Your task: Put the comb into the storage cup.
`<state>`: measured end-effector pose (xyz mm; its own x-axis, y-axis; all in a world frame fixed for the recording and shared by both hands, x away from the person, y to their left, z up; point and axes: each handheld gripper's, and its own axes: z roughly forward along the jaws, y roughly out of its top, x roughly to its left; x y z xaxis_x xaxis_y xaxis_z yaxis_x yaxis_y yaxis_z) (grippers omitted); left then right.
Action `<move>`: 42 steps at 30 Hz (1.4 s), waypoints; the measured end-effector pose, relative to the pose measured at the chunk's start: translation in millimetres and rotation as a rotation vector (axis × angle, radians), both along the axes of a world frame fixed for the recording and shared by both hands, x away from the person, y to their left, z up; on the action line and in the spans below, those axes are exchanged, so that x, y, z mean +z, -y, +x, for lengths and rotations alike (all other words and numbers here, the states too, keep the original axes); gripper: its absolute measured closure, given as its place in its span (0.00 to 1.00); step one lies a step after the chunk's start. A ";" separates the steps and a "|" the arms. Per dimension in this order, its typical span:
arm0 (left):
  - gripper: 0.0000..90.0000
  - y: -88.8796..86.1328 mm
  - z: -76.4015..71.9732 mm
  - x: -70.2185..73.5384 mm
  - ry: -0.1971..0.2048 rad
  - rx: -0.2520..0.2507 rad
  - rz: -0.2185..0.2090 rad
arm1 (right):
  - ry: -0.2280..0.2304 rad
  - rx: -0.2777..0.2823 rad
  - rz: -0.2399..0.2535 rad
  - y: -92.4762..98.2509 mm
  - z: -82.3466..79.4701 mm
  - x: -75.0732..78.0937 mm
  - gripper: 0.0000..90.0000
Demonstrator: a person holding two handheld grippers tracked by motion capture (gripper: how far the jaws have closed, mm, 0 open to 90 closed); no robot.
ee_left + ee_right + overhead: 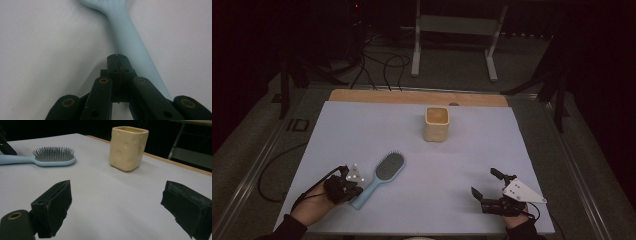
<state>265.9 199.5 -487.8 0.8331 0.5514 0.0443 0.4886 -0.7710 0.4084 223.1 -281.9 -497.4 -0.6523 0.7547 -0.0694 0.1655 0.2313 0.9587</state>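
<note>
Brush (379,178) lies flat on the pale sheet (362,125), near-left part of the table, bristles up. Long axis runs diagonally: handle end toward the person's left hand, oval head away and to the right, roughly toward the cup (436,123), which stands well apart toward the far edge.

Left gripper (346,186) sits at the handle end. In the left gripper view its jaws are pressed together, tip to tip, with nothing between them; the light blue handle (132,47) runs alongside them on the right, just beside or touching, I cannot tell which. No grip on it yet.

Right gripper (486,186) rests at the near right, well away from brush and cup. Its jaws stand wide apart and empty; the right gripper view looks between them at the cup (128,147) and the brush head (53,156).

Handling, as a judgement: looks like moulded plastic, so light and stiff, smooth enough to slip or twist between narrow pads. Bristles are thin pins, best kept out of the grip. The head outweighs the handle, so a hold at the very end would likely let it droop. The better spot is mid-handle or closer to the neck, jaws set across the long axis.
</note>
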 end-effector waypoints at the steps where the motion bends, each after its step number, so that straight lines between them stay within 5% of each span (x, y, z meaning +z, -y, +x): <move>1: 1.00 0.4 -0.4 0.3 -0.007 -0.003 0.000 | 0.000 0.000 0.000 0.0 0.0 0.0 0.10; 9: 1.00 6.5 -4.9 0.0 -0.032 -0.025 0.011 | 0.000 0.002 -0.002 -0.4 -0.1 -0.1 0.10; 25: 1.00 1.0 3.7 20.2 0.000 0.159 -0.024 | 0.006 -0.002 -0.001 0.2 -0.2 0.4 0.10; 42: 0.99 22.8 6.2 44.8 0.002 0.170 -0.050 | 0.006 -0.004 -0.001 0.4 0.3 0.3 0.10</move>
<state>272.1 176.7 -443.0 0.7277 0.6857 0.0147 0.6094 -0.6563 0.4450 223.4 -282.2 -497.1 -0.6492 0.7570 -0.0740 0.1605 0.2314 0.9595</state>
